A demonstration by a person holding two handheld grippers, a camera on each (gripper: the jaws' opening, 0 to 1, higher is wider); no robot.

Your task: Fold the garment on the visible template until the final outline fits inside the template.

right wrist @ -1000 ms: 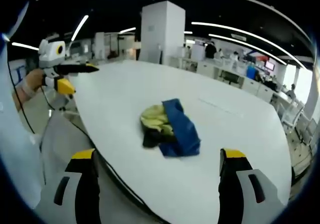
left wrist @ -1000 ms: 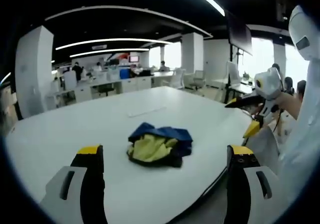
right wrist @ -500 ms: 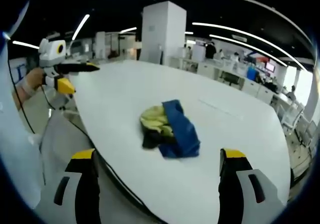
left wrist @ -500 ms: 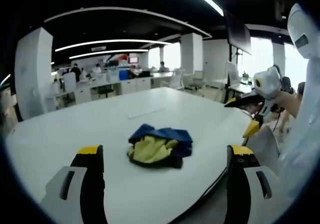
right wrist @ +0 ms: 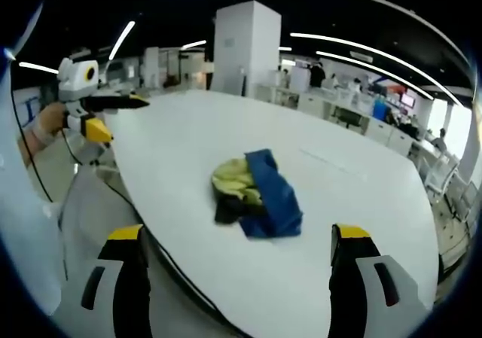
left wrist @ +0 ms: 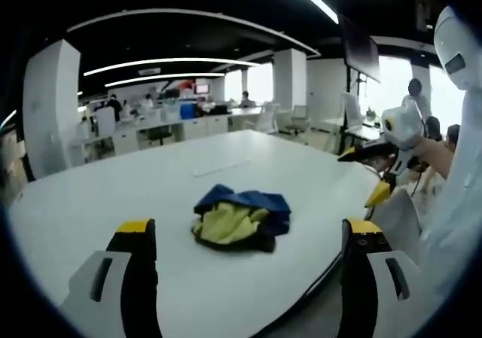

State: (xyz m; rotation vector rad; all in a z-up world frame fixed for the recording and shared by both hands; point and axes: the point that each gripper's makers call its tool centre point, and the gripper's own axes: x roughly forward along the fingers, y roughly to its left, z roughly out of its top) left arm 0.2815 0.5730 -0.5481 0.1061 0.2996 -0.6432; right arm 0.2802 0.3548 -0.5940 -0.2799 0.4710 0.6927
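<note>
A crumpled garment (left wrist: 241, 220), blue outside with a yellow lining and black edges, lies in a heap on the white table (left wrist: 98, 202). In the right gripper view the garment (right wrist: 256, 191) sits near the table's near edge. My left gripper (left wrist: 248, 228) is held short of the garment, jaws wide apart and nothing between them. My right gripper (right wrist: 236, 232) also stands open and empty, back over the table's edge. The right gripper (left wrist: 380, 153) shows at the right of the left gripper view, and the left gripper (right wrist: 105, 103) at the left of the right gripper view. Both are held off the table.
A thin pale strip (left wrist: 221, 169) lies on the table beyond the garment. The table's rounded edge (right wrist: 173, 266) runs close in front of the right gripper. Office desks, chairs and people (left wrist: 117, 108) stand far behind, with a white pillar (right wrist: 241, 48).
</note>
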